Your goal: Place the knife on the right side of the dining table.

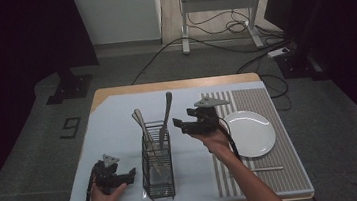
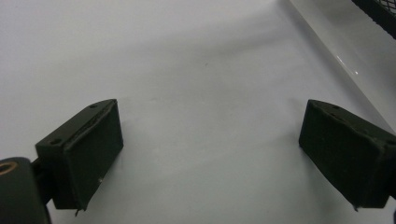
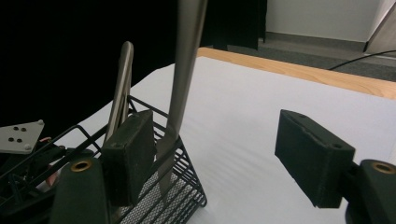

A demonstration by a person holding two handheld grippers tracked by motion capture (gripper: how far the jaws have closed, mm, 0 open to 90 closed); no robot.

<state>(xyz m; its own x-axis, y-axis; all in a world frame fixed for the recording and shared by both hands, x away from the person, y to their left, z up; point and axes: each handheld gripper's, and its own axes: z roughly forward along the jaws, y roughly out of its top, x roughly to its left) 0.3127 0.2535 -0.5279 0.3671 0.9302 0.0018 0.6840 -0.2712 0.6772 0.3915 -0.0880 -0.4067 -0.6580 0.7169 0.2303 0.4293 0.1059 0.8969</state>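
The wire cutlery basket (image 1: pixel 156 163) stands near the middle of the tabletop (image 1: pixel 118 117), on the pale blue mat (image 1: pixel 115 137), with three pieces of cutlery upright in it: a knife (image 1: pixel 165 119) leaning highest and two more handles (image 1: pixel 140 120) tilted to the left. The right gripper (image 1: pixel 181 125) hangs just to the right of the knife's upper part, above the basket's far end. In the right gripper view the knife (image 3: pixel 180 93) rises right beside the left jaw, on the inner side, while the right jaw stands well off it; the jaws are apart and nothing is pinched between them (whether the left pad brushes the blade I cannot tell).

The right hand (image 1: pixel 215 138) reaches in from the lower right with the forearm slanting up across the striped mat (image 1: pixel 259 172), the gripper pointing left toward the basket. The left hand (image 1: pixel 107 193) holds the left gripper (image 1: pixel 130 175) low near the front edge, pointing right at the basket's near end; its jaws stand wide apart over bare mat (image 2: pixel 205 93).

To the right of the right hand lies a white plate (image 1: pixel 253 135), close by the wrist. Left of the basket the mat is open up to the tabletop's far edge.
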